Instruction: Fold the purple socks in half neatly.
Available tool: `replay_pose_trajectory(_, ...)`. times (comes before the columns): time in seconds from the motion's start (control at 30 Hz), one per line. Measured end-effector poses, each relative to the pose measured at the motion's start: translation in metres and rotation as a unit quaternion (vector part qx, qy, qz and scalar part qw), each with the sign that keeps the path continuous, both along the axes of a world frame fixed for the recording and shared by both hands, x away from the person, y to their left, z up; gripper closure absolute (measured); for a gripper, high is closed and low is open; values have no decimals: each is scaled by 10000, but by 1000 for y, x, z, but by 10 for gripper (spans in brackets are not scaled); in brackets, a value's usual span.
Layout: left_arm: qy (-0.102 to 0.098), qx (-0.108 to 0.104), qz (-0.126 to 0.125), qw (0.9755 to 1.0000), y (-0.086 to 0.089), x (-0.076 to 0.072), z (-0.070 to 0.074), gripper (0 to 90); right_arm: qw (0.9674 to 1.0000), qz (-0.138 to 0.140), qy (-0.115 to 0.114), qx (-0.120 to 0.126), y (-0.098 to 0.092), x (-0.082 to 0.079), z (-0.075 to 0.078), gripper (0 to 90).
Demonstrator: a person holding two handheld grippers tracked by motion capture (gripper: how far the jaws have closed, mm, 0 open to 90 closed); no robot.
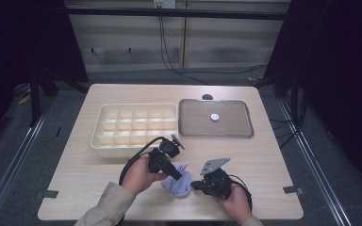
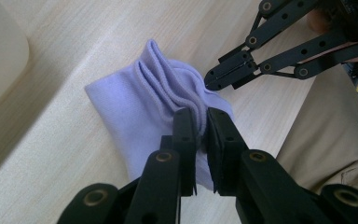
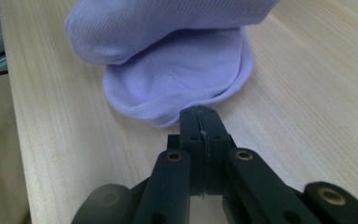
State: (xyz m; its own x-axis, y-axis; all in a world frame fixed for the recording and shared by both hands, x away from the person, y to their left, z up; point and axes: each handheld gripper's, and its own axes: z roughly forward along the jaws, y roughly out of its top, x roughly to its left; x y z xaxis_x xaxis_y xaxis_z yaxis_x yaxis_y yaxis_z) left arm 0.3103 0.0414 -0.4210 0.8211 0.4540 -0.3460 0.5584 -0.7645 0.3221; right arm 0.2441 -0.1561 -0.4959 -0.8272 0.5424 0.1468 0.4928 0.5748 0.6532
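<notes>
Now the lavender sock (image 1: 179,181) lies on the desk (image 1: 264,160) just in front of the divided tray (image 1: 134,125); left claw (image 2: 201,128) pinches its folded cuff, right claw (image 3: 199,122) clenched at its edge, apparently nipping the hem.

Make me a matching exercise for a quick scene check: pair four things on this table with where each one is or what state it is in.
Things:
1. lilac sock
2. white disc
3. divided box
4. right hand-held gripper

Places or states:
a. lying in the metal tray
b. jaws shut at the sock's edge
c. pinched by the left hand-held gripper
d. cells empty, left of the tray

Pairs: 1-c, 2-a, 3-d, 4-b
</notes>
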Motion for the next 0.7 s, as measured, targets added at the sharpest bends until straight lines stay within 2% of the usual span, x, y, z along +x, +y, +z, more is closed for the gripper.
replay_pose_trajectory(0.7, 58, -1, -48, 10000, -7, -3, -14, 817, 10000, 8, 7, 9, 1, 0, 0, 893)
